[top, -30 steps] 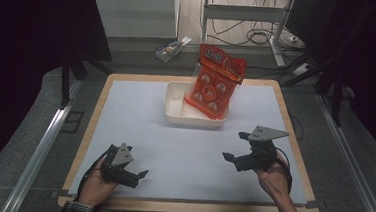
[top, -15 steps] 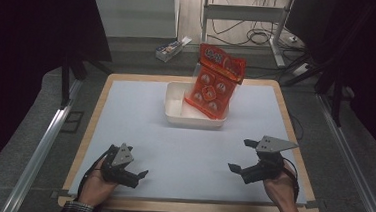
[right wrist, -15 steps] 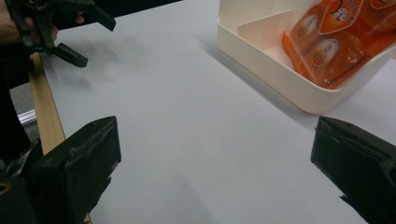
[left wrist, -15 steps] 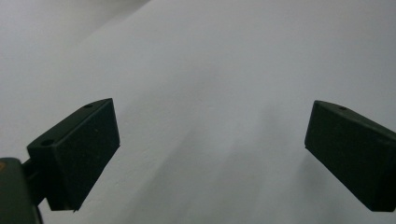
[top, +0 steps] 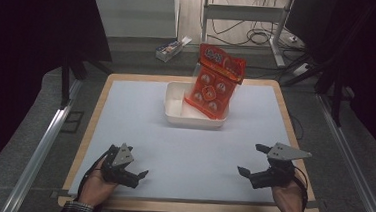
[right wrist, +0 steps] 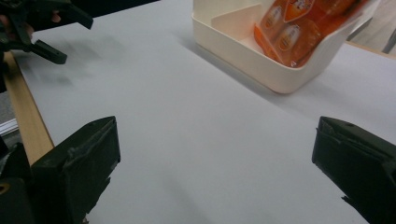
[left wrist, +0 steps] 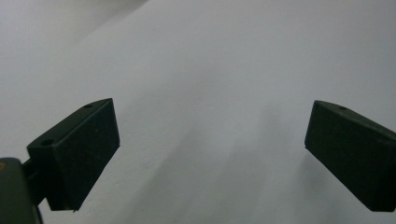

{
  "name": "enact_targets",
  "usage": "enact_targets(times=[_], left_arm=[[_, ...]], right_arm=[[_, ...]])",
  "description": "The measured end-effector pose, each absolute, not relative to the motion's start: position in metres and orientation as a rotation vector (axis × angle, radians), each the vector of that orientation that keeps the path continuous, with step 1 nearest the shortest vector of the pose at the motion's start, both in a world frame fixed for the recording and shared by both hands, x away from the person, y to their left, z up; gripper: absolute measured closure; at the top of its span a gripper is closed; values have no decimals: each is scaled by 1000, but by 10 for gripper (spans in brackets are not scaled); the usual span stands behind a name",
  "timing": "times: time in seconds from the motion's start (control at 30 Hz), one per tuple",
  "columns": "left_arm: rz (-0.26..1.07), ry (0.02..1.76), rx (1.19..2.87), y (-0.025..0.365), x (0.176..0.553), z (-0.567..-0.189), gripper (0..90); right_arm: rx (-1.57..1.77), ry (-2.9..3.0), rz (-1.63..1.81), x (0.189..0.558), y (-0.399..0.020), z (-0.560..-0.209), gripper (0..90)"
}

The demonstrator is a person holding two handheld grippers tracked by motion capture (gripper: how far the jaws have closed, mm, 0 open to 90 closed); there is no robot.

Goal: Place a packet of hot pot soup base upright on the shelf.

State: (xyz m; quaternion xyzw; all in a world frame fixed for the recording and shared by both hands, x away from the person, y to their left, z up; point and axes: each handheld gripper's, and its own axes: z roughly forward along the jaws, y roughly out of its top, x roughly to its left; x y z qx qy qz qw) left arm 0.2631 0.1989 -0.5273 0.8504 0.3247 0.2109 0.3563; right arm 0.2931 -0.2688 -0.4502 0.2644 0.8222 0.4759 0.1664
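An orange snack packet (top: 212, 82) stands tilted in a white bin (top: 175, 116) at the far middle of the table. In the right gripper view the packet (right wrist: 299, 32) leans inside the bin (right wrist: 233, 60) ahead and to the right. My left gripper (top: 138, 163) rests near the front left edge, open over bare white surface (left wrist: 210, 154). Near the front right edge, my right gripper (top: 249, 159) is open. Its jaws (right wrist: 215, 168) have just been opening, with nothing between them. The left gripper (right wrist: 42, 32) also shows at the upper left of that view.
The white tabletop (top: 140, 117) has a wooden border (top: 194, 206) along the front. A small box (top: 172, 47) lies on the floor beyond the table, with cables (top: 261, 38) behind it. Metal rails (top: 43, 146) run along both sides.
My right gripper has drawn back toward the front right edge, away from the bin. The left gripper, the bin and the packet have stayed put.
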Motion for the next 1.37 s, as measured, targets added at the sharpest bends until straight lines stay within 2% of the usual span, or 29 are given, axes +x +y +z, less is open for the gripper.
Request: enact_targets(times=[0.8, 1.37], left_arm=[[545, 838, 2198, 199, 263, -527, 30], [549, 835, 2207, 197, 263, -528, 30]], right_arm=[[984, 2351, 1216, 281, -305, -481, 0], [1040, 2324, 1097, 281, -305, -494, 0]])
